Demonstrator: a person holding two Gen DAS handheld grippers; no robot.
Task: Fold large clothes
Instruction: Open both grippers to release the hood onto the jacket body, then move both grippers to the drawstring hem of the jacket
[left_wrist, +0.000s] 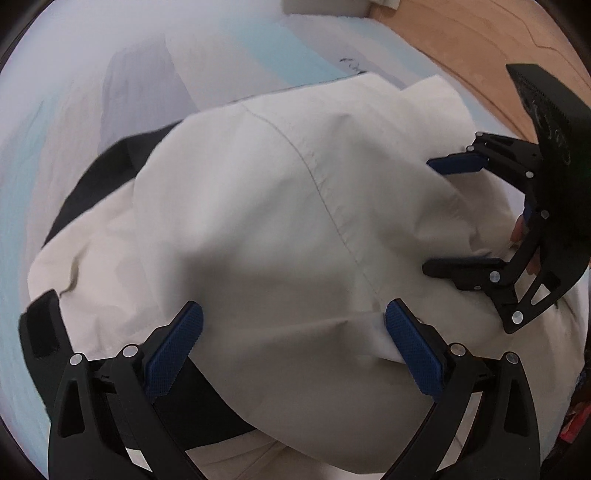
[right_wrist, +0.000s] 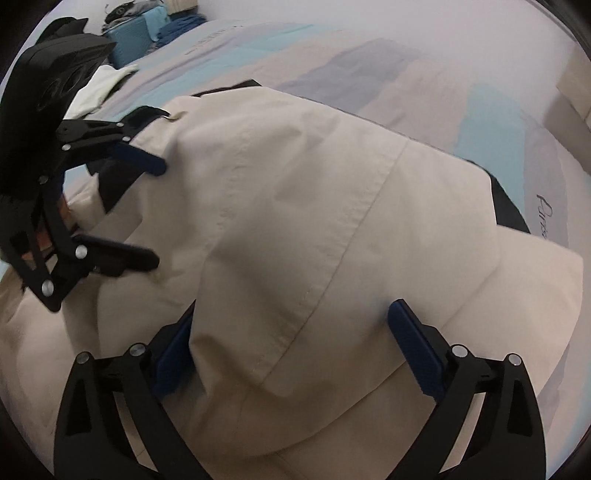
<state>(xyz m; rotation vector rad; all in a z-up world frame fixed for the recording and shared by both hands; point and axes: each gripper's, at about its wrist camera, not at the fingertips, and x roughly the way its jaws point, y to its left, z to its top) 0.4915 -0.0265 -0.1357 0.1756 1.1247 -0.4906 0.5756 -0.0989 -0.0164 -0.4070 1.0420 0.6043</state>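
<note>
Lying spread over a bed (left_wrist: 74, 92) with a pale blue and grey cover, directly beneath and ahead of both grippers — a large cream jacket (left_wrist: 277, 221) with a stitched seam (left_wrist: 325, 192) running diagonally across its folded panel and a black lining (left_wrist: 99, 173) peeking out along its far edge. Hanging over the near part of the cream jacket, the left gripper (left_wrist: 293, 317), jaws standing wide apart, blue pads (left_wrist: 173, 350) flanking a ridge of cloth without pressing on it; cloth brushing the inner face of the pad on the other side. Hovering just beside it, toward the jacket's side, the right gripper (right_wrist: 291, 317) — jaws likewise spread wide, a folded flap of the fabric lying between the blue pads and draping over one of them, no squeeze visible. Showing in each wrist view, the other gripper at the frame's edge, fingers parted above the cloth, a bit of a hand (left_wrist: 519, 229) glimpsed behind the frame. Sitting beyond the right gripper, past the bed's far corner, a light blue box (right_wrist: 133, 40) with dark items piled on it. Showing beyond the left gripper, a wooden floor (left_wrist: 461, 40).
</note>
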